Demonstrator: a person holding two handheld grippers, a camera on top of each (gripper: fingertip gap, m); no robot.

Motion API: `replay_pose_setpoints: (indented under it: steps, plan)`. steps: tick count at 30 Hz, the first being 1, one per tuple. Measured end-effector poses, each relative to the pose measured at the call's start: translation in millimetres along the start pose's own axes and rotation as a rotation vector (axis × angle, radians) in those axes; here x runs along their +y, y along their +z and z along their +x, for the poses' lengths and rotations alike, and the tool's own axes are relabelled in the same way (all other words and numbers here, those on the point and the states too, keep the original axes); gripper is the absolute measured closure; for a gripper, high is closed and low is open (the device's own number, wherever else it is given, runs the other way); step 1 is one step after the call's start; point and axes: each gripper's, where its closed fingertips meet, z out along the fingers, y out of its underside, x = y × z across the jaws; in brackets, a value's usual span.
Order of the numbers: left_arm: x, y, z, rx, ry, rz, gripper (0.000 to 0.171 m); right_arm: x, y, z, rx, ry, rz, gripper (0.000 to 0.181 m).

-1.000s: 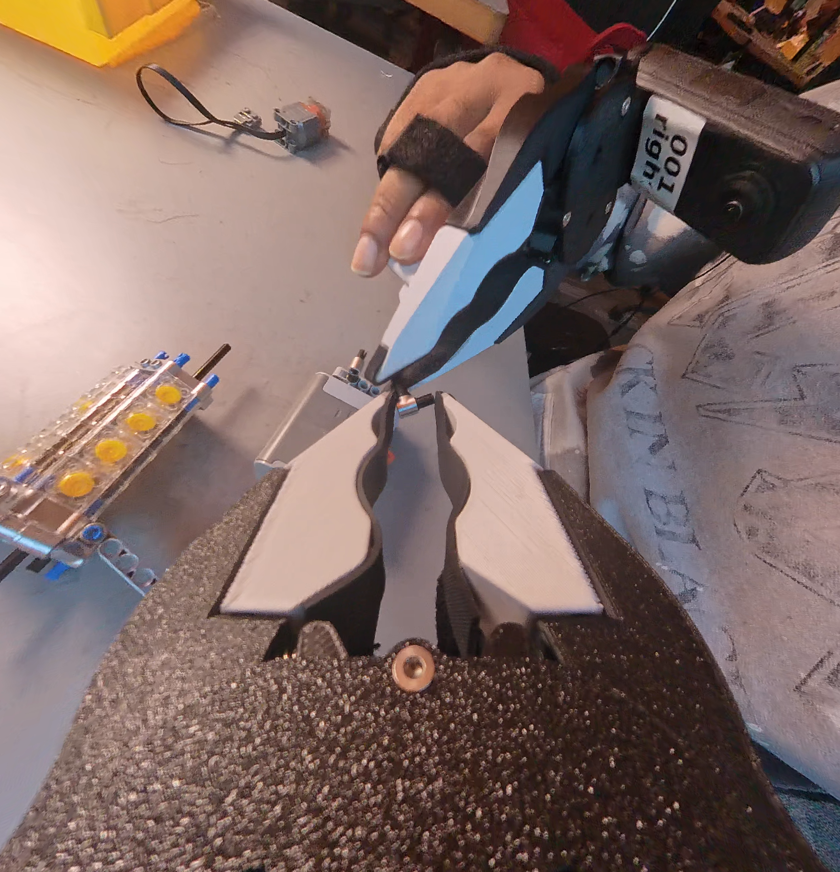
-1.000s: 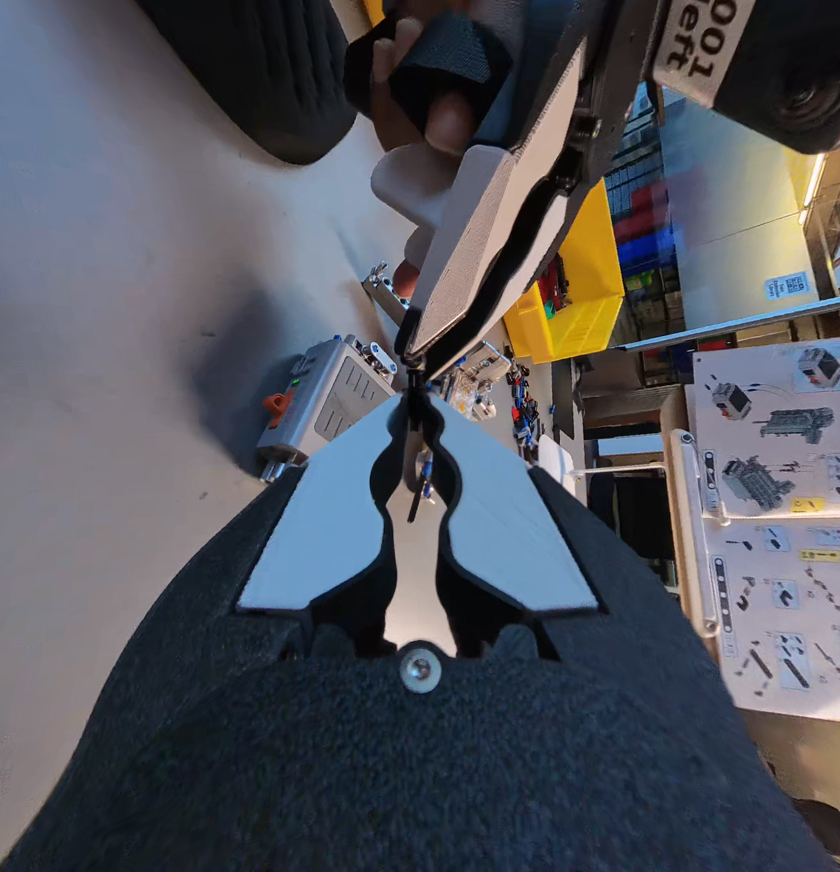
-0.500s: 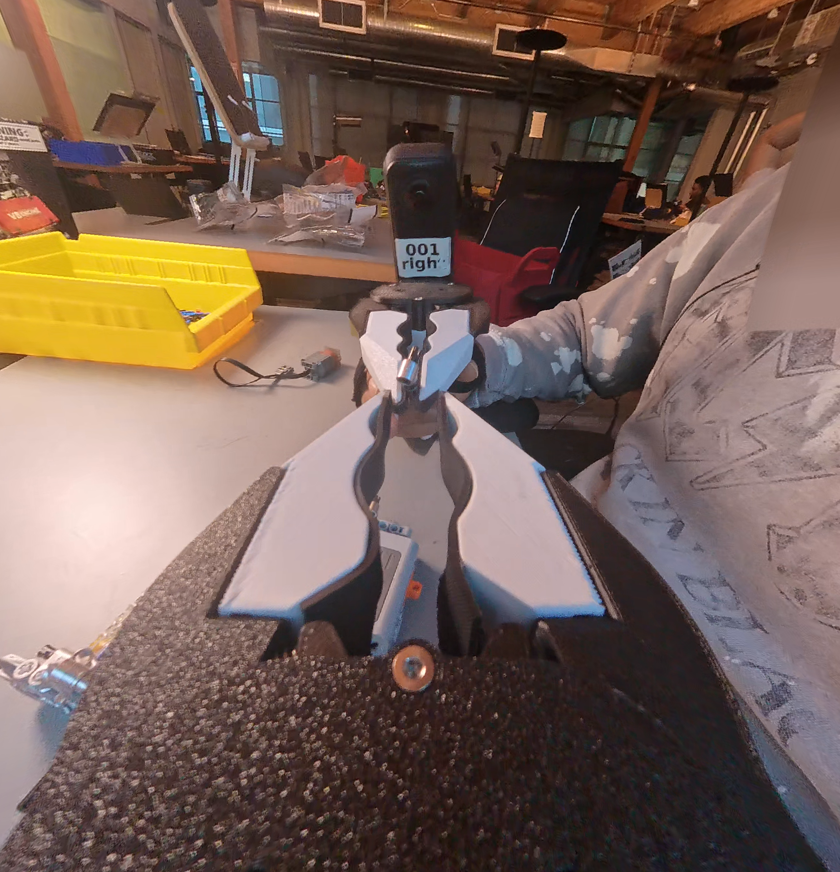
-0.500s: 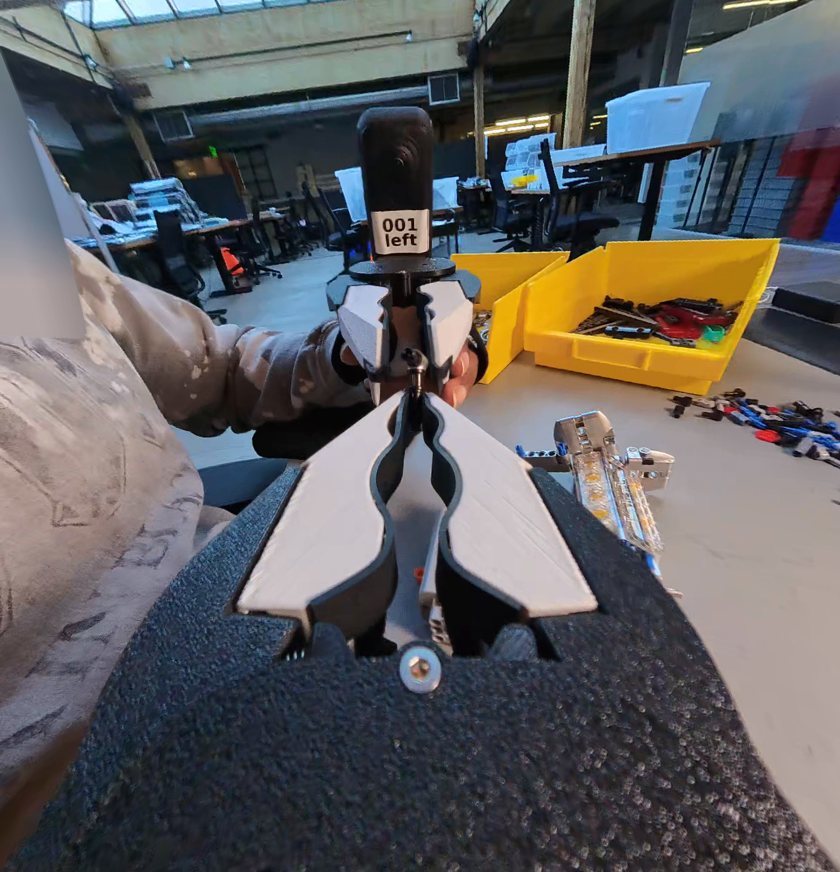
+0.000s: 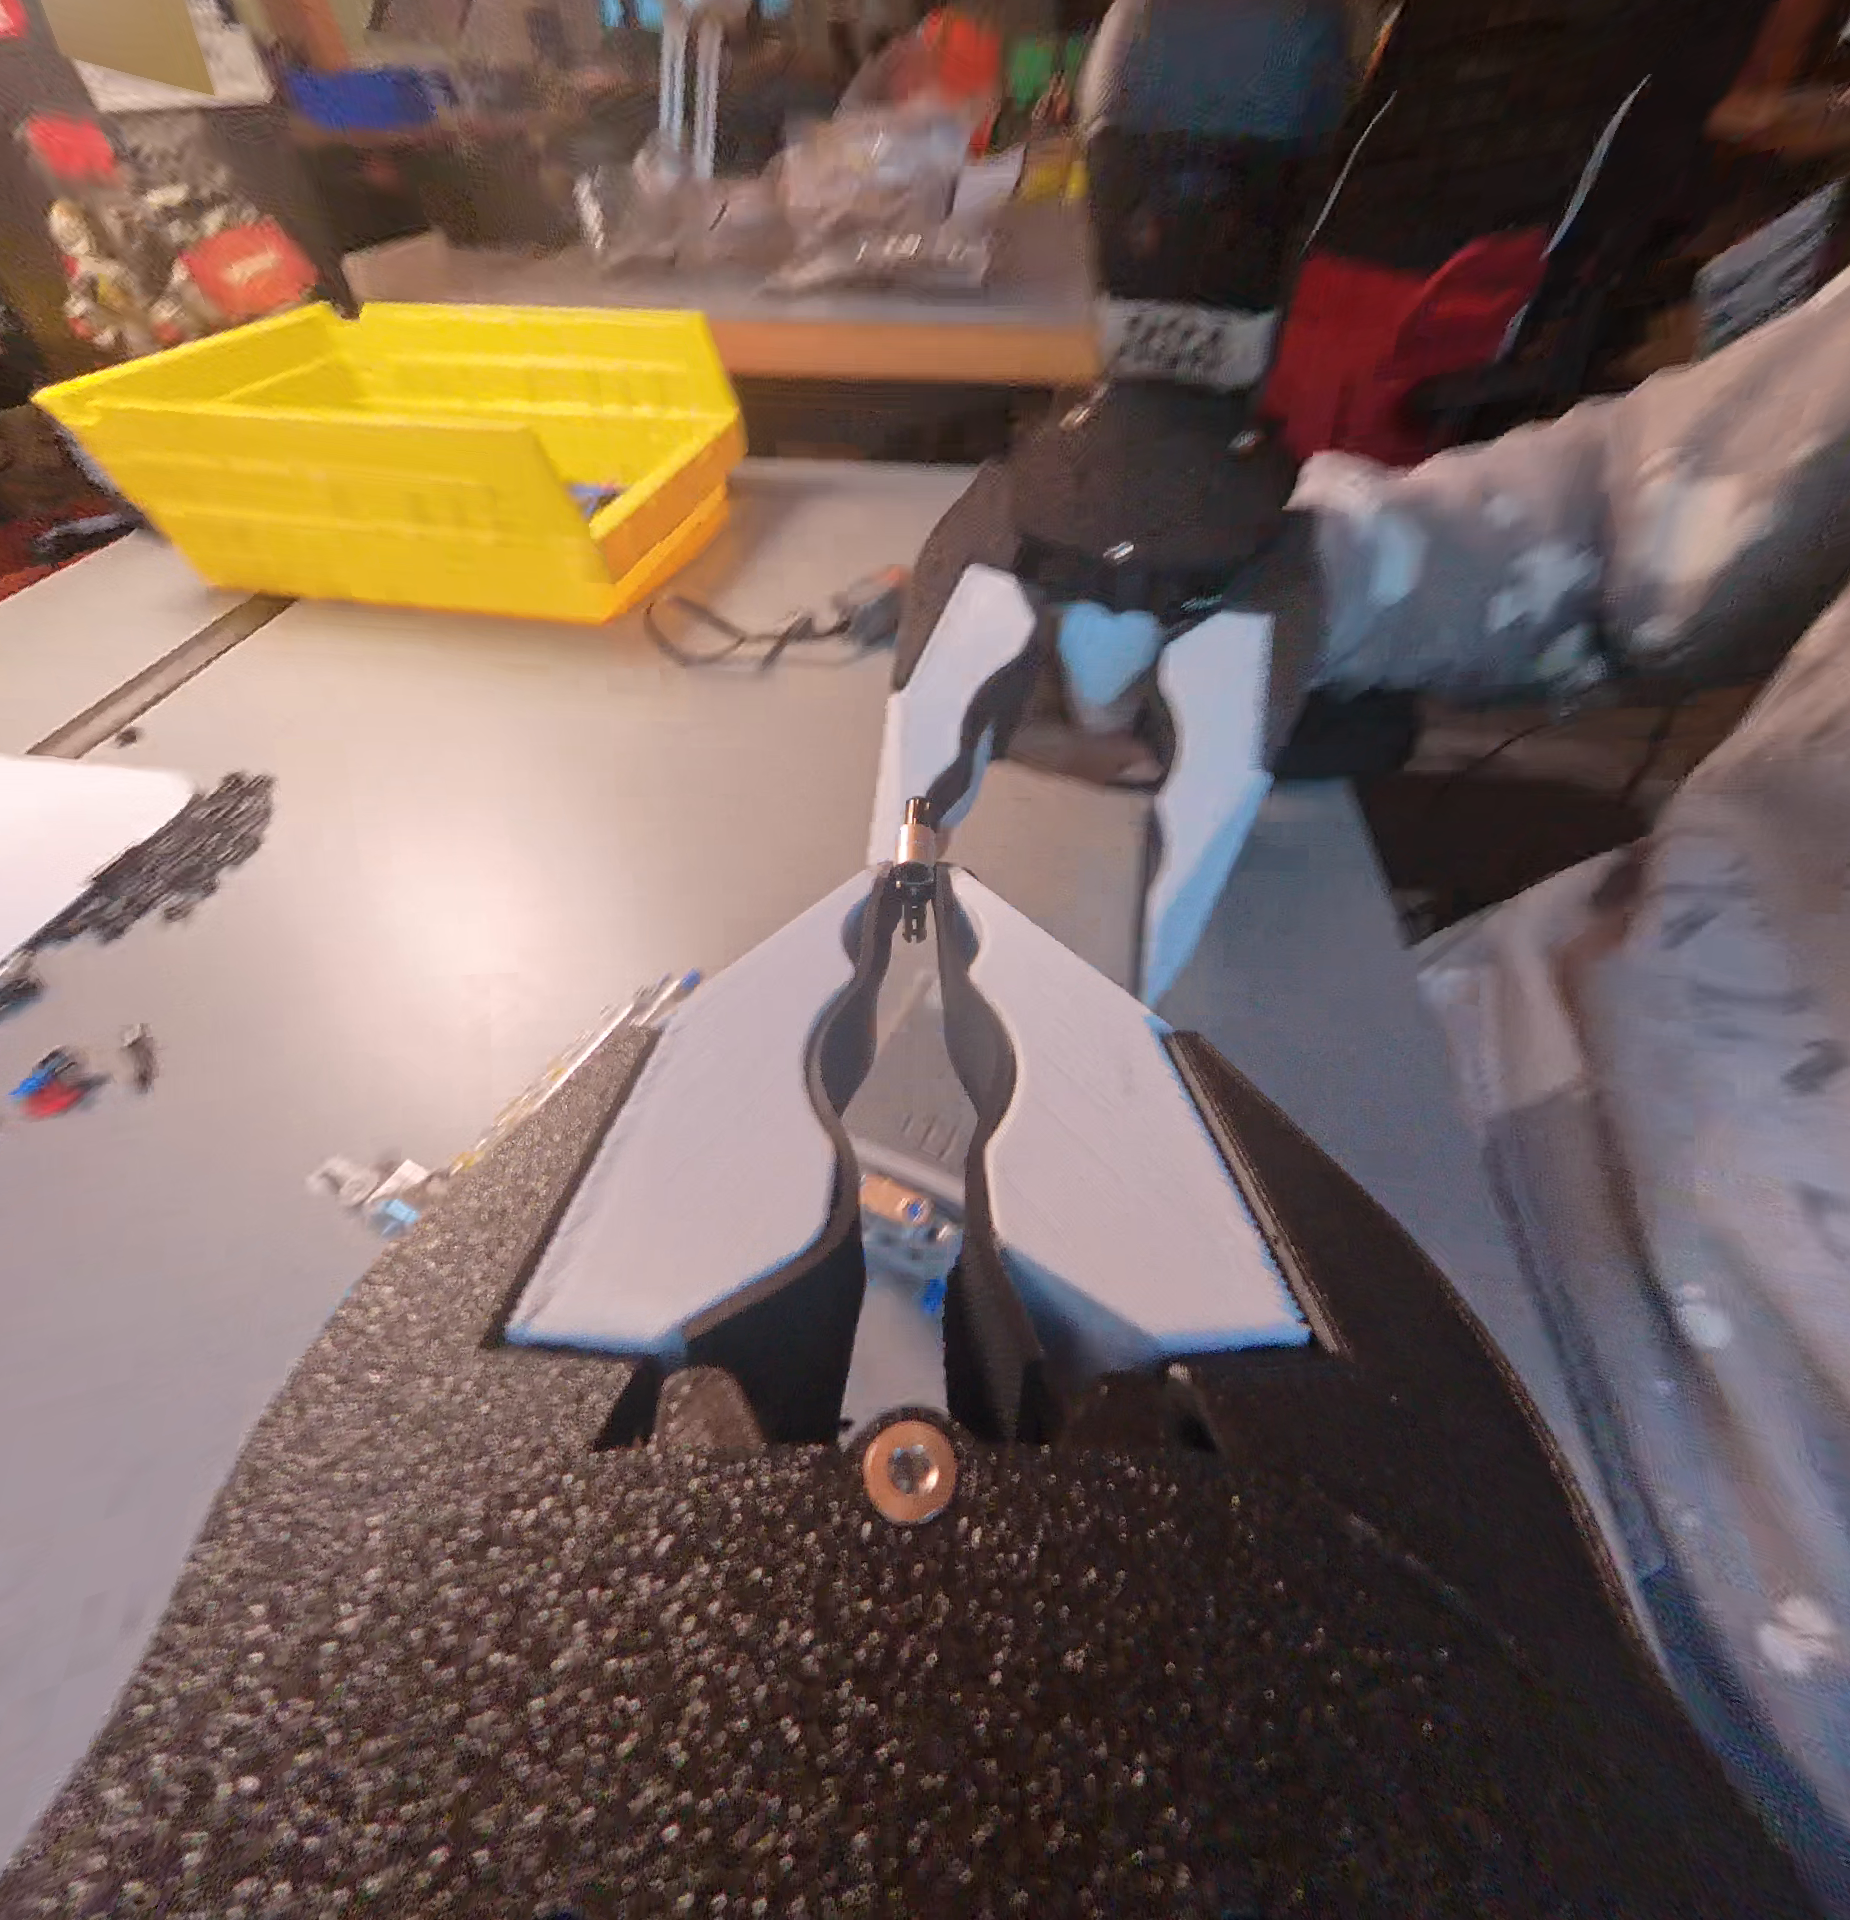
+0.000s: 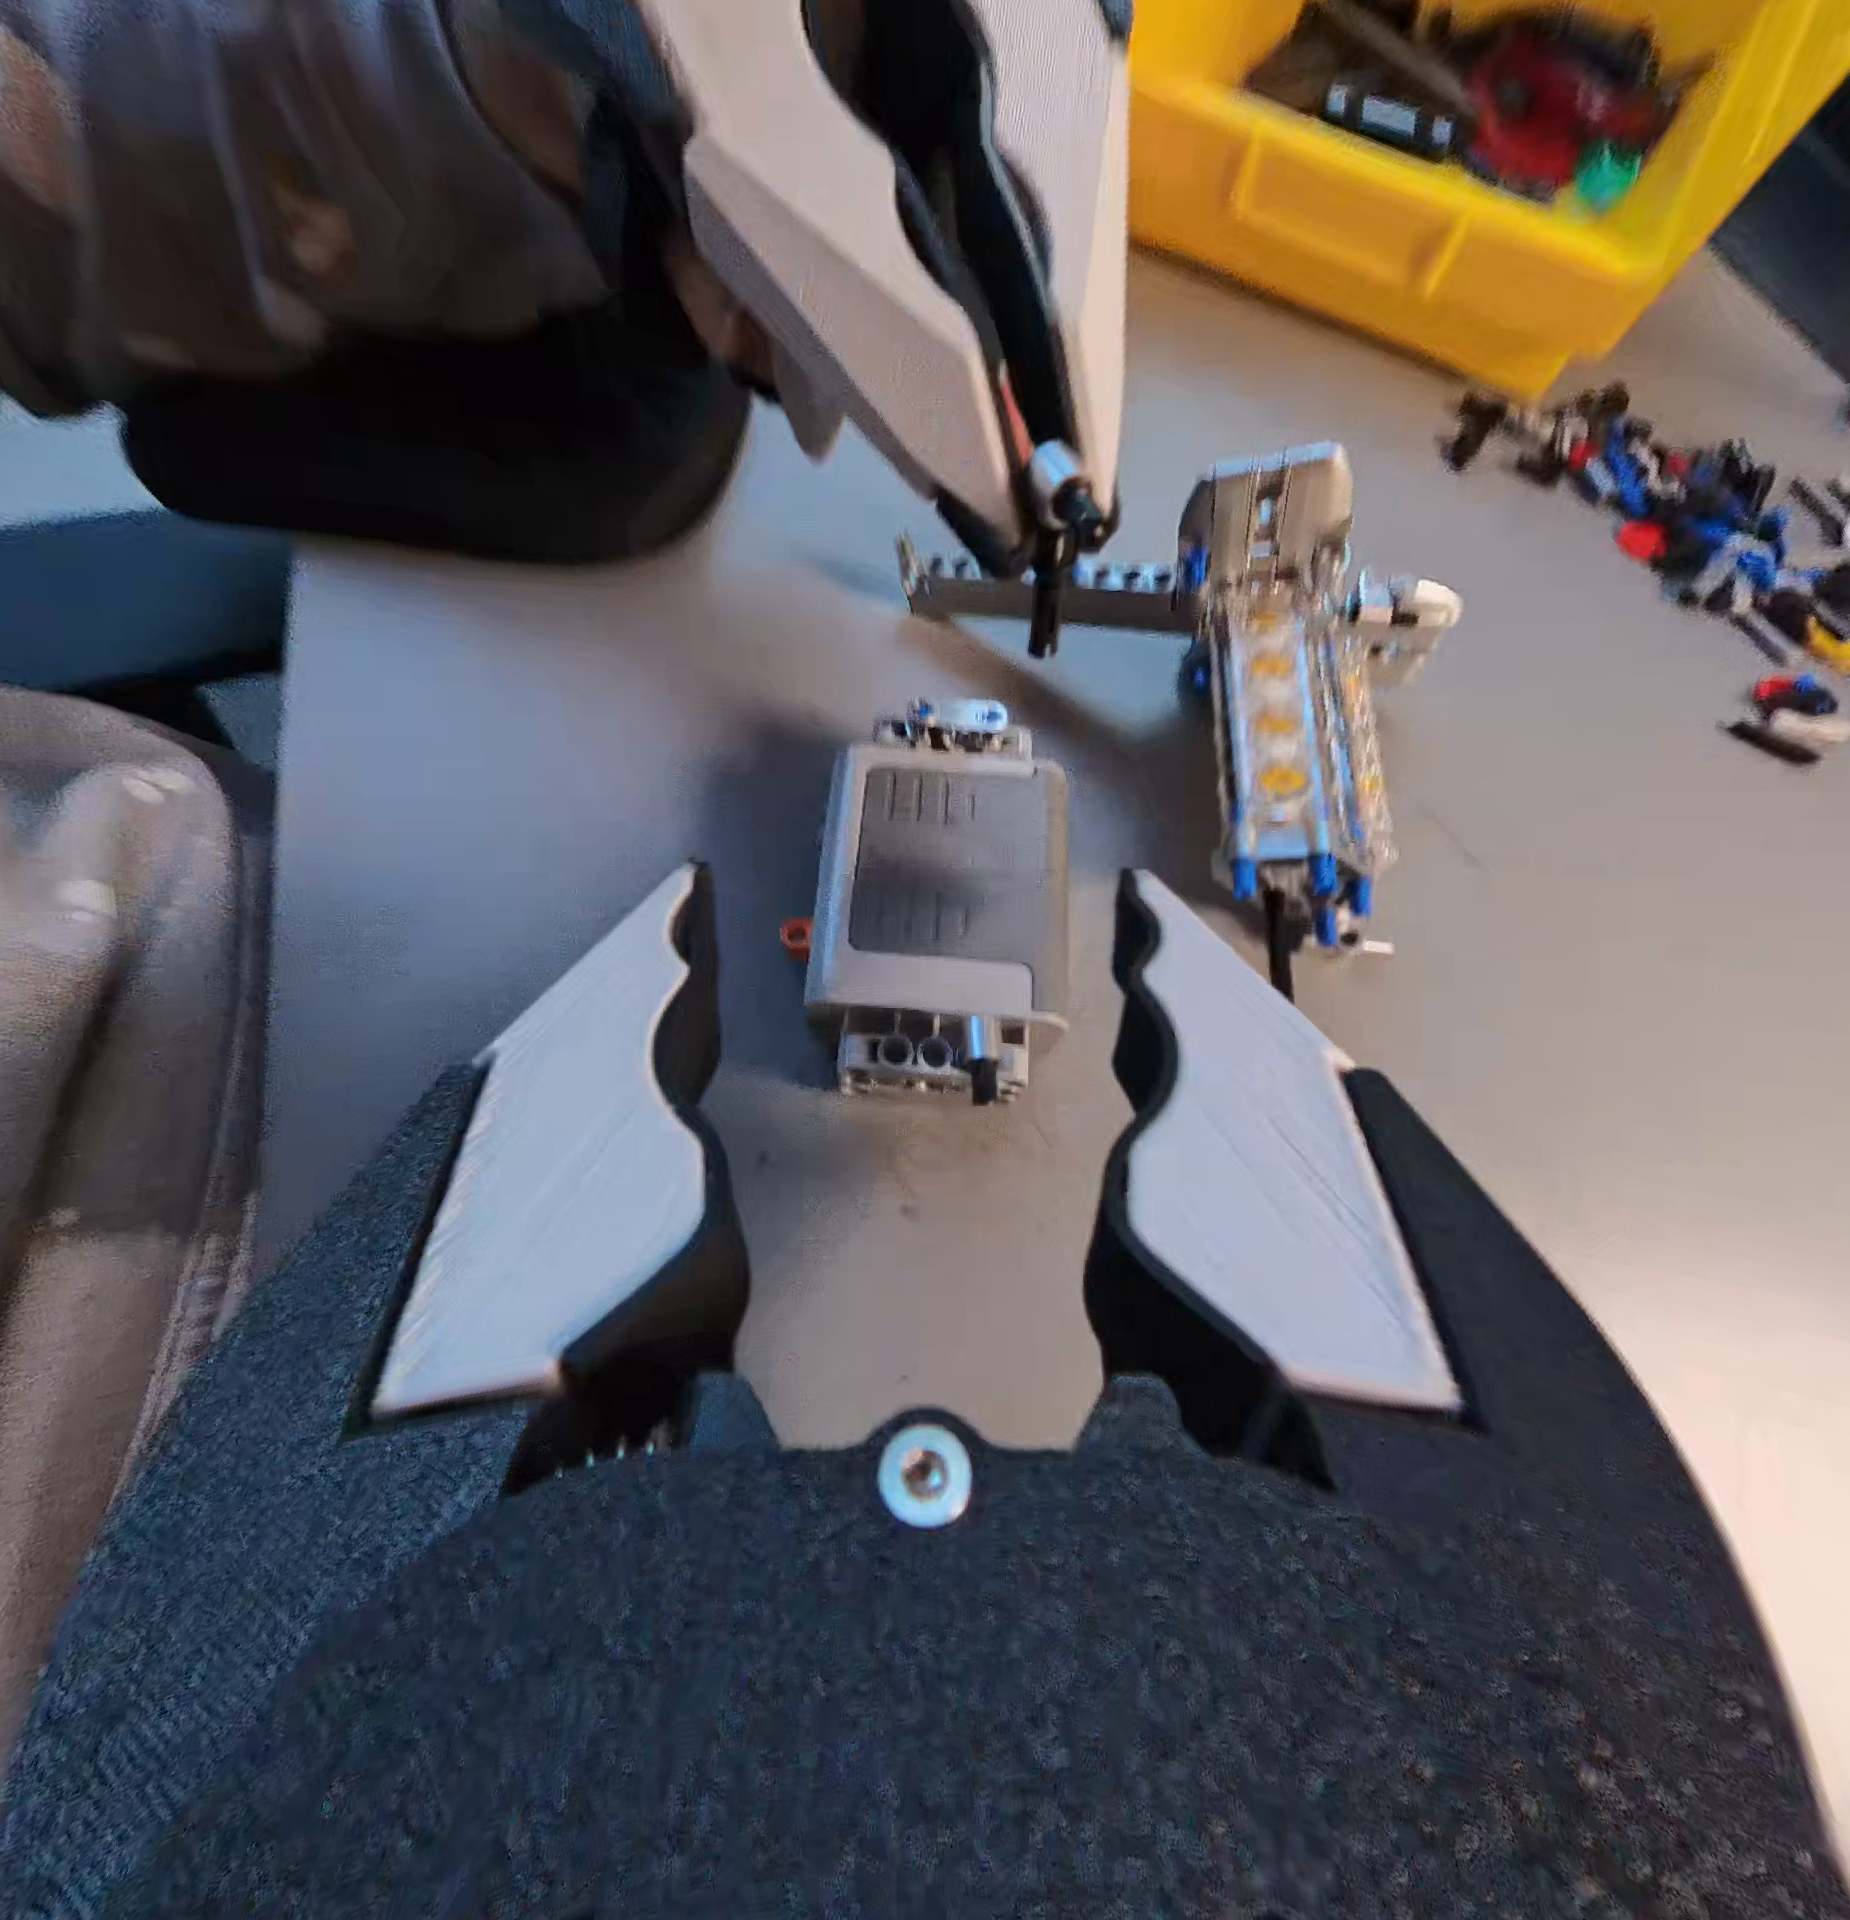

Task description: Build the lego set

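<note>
- Where my two cameras overlap, the flat grey table (image 5: 433, 790) lies under both sets of jaws and bears everything else.
- A yellow plastic bin with ribbed walls (image 5: 412, 457) sits well beyond the left jaws and off to their left. I see only a few blue bits at its open front; the rest of its inside is hidden.
- A second yellow plastic bin (image 6: 1420, 270) stands far ahead of the right jaws, to their right. It holds a heap of black, red and green parts, too blurred to sort.
- My right gripper (image 6: 913, 878) has its jaws spread wide and grips nothing.
- My left gripper (image 5: 908, 883) has its jaws pressed together at the tips, pinching a small part.
- A grey rectangular battery box with an orange switch (image 6: 942, 894) lies on the table, framed between the spread right fingertips and apart from both.
- A long clear-and-grey brick assembly with yellow discs and blue pins (image 6: 1295, 748) lies just beyond the right-hand fingertip.
- A thin grey studded beam (image 6: 1108, 603) lies ahead of the right jaws, past the box, and reaches the assembly.
- Loose black, blue and red brick pieces (image 6: 1731, 540) are scattered far right of the right jaws.
- The short black pin with a silver collar (image 5: 913, 847) sticks out of the closed left fingertips, lifted clear of the table and close to one finger of the right gripper. It joins nothing yet, as far as I can judge.
</note>
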Motion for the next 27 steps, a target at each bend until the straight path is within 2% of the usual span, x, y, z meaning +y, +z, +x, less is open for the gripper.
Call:
replay_pose_setpoints:
  steps: [1, 3, 6, 9, 13, 16, 27]
  plan:
    - [11.0, 1.0, -5.4, -0.033, 0.014, -0.054, 0.167, 10.9, 5.5, 1.2, 0.056, -0.001, -0.07, 0.096]
    - [29.9, 5.0, -10.2, -0.069, 0.027, -0.143, 0.167, 23.6, 14.4, 1.1, 0.164, 0.02, -0.155, 0.091]
    - [48.5, 12.0, -10.9, -0.085, 0.031, -0.227, 0.167, 35.3, 23.5, -2.1, 0.275, 0.069, -0.232, 0.091]
    - [58.8, 12.5, -12.0, -0.101, 0.064, -0.282, 0.166, 35.2, 21.1, -0.5, 0.345, 0.059, -0.218, 0.1]
    - [61.2, 8.7, -10.6, -0.088, 0.069, -0.295, 0.167, 41.2, 12.1, 1.8, 0.34, 0.037, -0.232, 0.113]
    - [76.5, 9.5, -7.7, -0.065, 0.086, -0.355, 0.171, 37.9, 10.6, 4.9, 0.351, 0.009, -0.221, 0.121]
    - [76.3, 10.1, -4.0, -0.064, 0.038, -0.338, 0.171, 39.7, 16.3, 6.2, 0.312, 0.029, -0.201, 0.119]
